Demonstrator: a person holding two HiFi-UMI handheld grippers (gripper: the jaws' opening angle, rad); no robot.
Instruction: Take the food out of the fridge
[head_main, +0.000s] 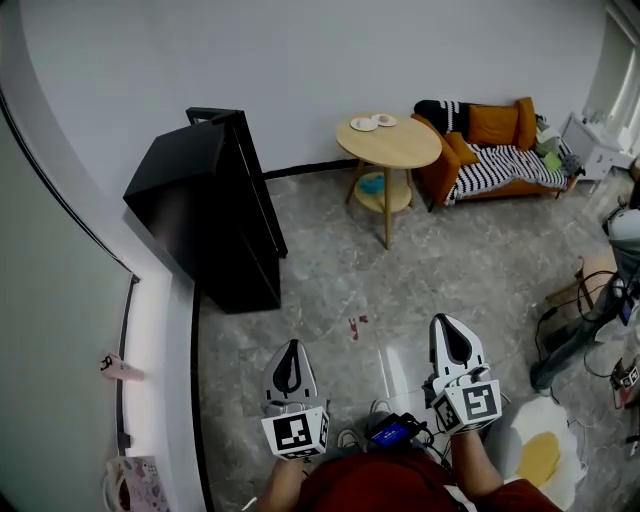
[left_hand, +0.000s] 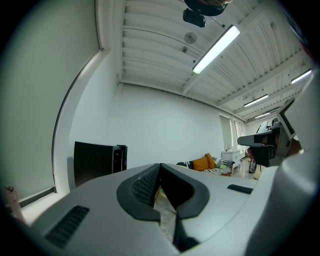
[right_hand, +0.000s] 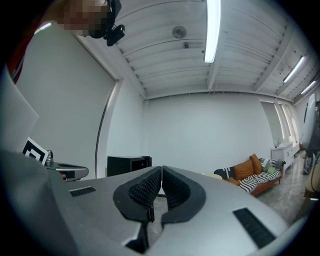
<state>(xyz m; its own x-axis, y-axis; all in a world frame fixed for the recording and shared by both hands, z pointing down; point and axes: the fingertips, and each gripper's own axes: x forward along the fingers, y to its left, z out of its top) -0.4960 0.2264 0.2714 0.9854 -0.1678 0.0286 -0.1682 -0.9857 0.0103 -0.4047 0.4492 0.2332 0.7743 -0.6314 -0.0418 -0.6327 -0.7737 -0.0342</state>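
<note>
Head view, contents listed by size.

1. Floor (head_main: 330, 270): glossy grey stone-pattern tiles, with small red marks (head_main: 355, 324) near the middle.
2. Wall (head_main: 300, 50): plain white, on the far side of the room.
3. Fridge (head_main: 210, 205): tall black box at far left, beside the left wall, with its front face turned right. It is well apart from both grippers. None of its inside shows, and the food cannot be seen in any view.
4. Sofa (head_main: 440, 175): orange, at far right against the wall. A black-and-white striped throw (head_main: 500, 165) and an orange cushion (head_main: 493, 125) lie on it.
5. Round table (head_main: 400, 148): pale wood, between the fridge and the sofa and just beside the sofa's left arm. Its lower shelf (head_main: 385, 198) holds a blue-green item.
6. Mat (head_main: 540, 455): white with a yellow centre, on the floor at near right.
7. Left gripper (head_main: 290, 346): near, left of centre, pointing away from the person. In the left gripper view its black ribbed pads (left_hand: 145, 187) meet at the tips, clenched on nothing.
8. Right gripper (head_main: 446, 320): near, right of centre. In the right gripper view its pads (right_hand: 145, 192) are pressed together along their length, with nothing between them.
9. Device (head_main: 392, 432): lit blue screen, between the two grippers at the person's waist.
10. Two small plates (head_main: 364, 124): side by side on the table's far edge.
</note>
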